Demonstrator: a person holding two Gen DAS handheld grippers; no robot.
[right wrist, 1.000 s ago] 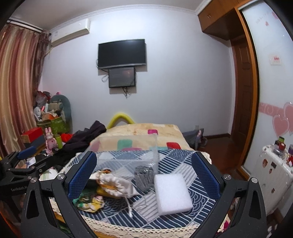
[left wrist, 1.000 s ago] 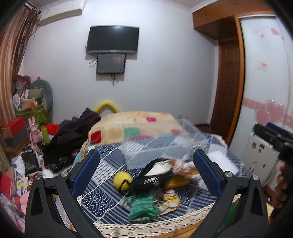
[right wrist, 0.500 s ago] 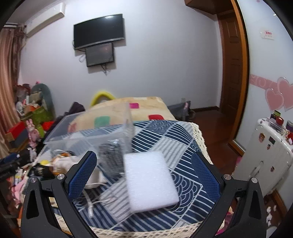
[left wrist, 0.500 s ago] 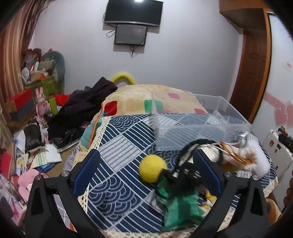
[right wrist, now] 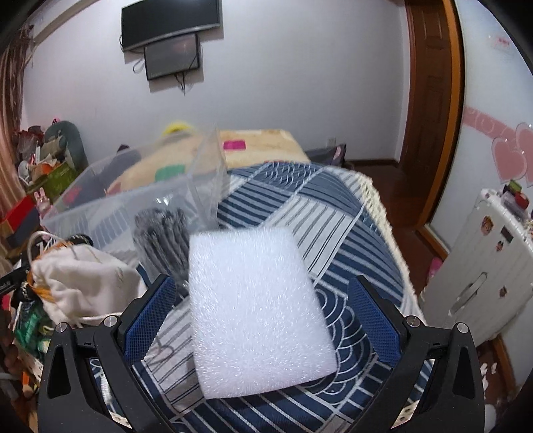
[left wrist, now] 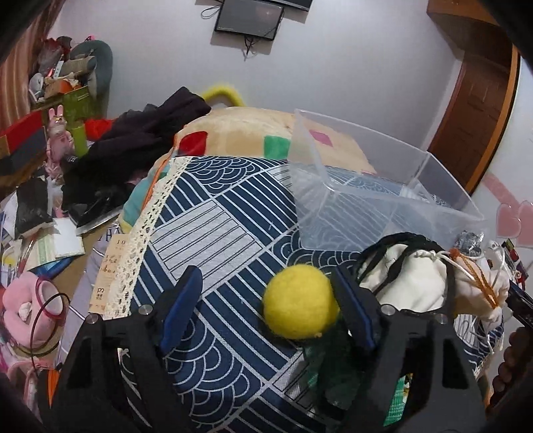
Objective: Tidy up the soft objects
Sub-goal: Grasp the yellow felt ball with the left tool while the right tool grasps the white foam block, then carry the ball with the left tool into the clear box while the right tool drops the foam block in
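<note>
Both my grippers pitch down over the bed (left wrist: pixel 213 226). Left gripper (left wrist: pixel 266 299) jaws closing, yellow ball (left wrist: pixel 299 301) between them against the right pad, left pad clear. Right gripper (right wrist: pixel 263 311) open, straddling the white foam block (right wrist: pixel 256 313), pads apart from it

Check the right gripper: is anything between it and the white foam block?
Nothing visible. The white foam block lies on the cloth between the right gripper's open pads, untouched; the grey bundle sits beyond its left corner.

wall TV (right wrist: pixel 170 23) | white suitcase (right wrist: pixel 479 263) (stickers on it) | wooden door (right wrist: pixel 429 100) | dark clothes (left wrist: pixel 140 146)
</note>
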